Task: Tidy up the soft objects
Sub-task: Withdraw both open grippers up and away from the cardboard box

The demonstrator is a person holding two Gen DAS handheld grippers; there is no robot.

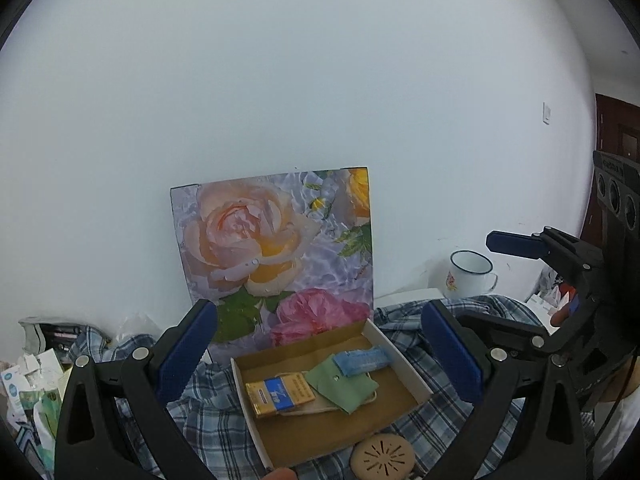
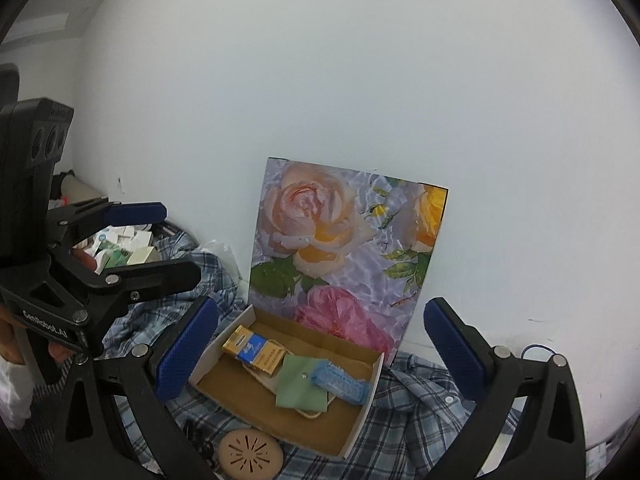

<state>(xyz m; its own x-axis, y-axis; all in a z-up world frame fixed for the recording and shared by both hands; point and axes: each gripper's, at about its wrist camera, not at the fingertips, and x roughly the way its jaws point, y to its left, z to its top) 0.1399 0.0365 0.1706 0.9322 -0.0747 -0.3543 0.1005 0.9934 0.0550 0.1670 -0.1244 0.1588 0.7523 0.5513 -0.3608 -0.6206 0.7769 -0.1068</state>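
An open cardboard box (image 1: 404, 364) (image 2: 366, 404) lies on a blue plaid cloth (image 1: 216, 412) (image 2: 416, 412). Inside it are a green pouch (image 1: 340, 384) (image 2: 300, 386), a blue knitted piece (image 1: 362, 360) (image 2: 340, 382), a gold and blue packet (image 1: 280, 392) (image 2: 252, 350) and a beige cord. My left gripper (image 1: 320, 352) is open and empty, held above the box. My right gripper (image 2: 320, 348) is open and empty, also above the box. Each gripper shows at the edge of the other's view, the right one (image 1: 540, 280) and the left one (image 2: 132, 240).
The flowered box lid (image 1: 276, 256) (image 2: 344, 252) stands against the white wall. A round tan perforated disc (image 1: 384, 456) (image 2: 250, 454) lies before the box. A white enamel mug (image 1: 468, 274) stands at the right. Small packets and cartons (image 1: 32, 380) (image 2: 120, 246) are piled at the left.
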